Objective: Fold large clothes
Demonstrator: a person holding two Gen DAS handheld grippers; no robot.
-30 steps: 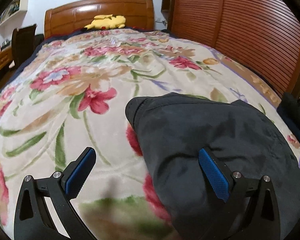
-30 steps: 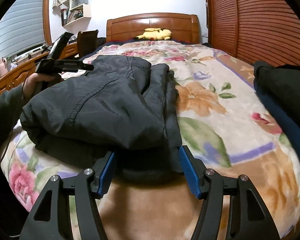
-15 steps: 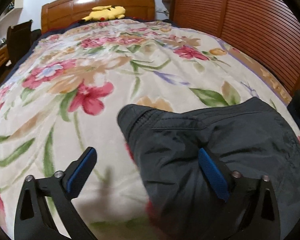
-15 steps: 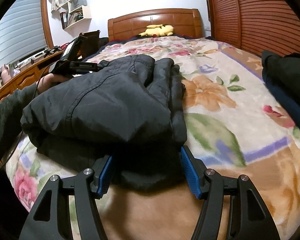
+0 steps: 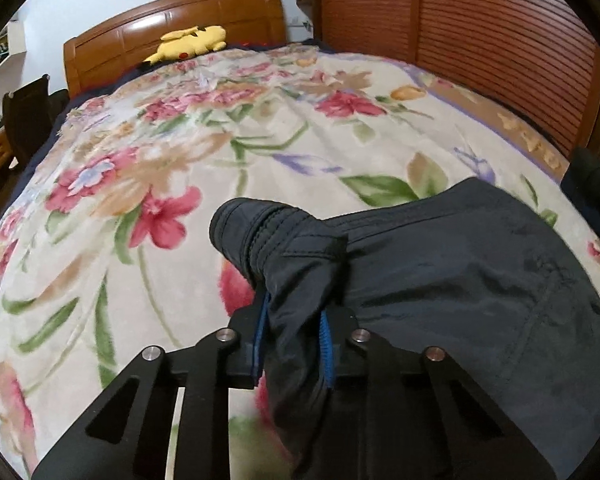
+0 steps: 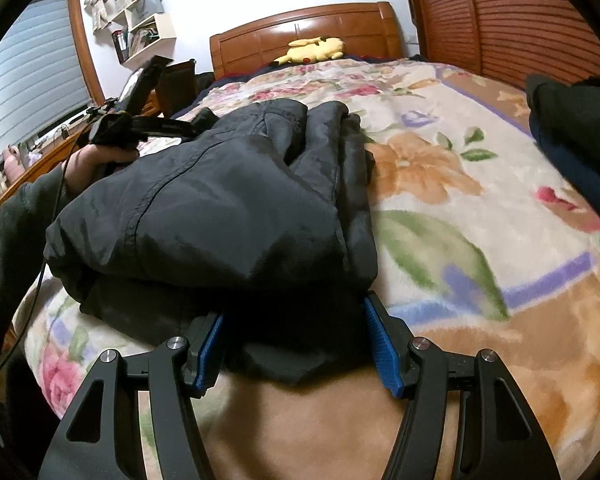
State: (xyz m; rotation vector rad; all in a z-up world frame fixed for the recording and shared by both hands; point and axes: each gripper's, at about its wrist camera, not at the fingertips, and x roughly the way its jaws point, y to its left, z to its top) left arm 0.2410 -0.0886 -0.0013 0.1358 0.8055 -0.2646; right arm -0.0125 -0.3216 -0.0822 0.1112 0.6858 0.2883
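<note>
A dark navy jacket lies folded in a bundle on the floral blanket. In the left wrist view my left gripper is shut on a bunched fold of the jacket near its cuffed end. In the right wrist view my right gripper is open, its blue pads either side of the jacket's near edge, which lies between the jaws. My left gripper also shows there at the bundle's far left corner, in the person's hand.
The floral blanket covers the bed up to a wooden headboard with a yellow plush toy. A slatted wooden wall runs along the right. Another dark garment lies at the right edge. Shelves and a desk stand left.
My left gripper closed from wide open onto a fold of the jacket. My right gripper stayed open and moved a little closer to the jacket's near edge.
</note>
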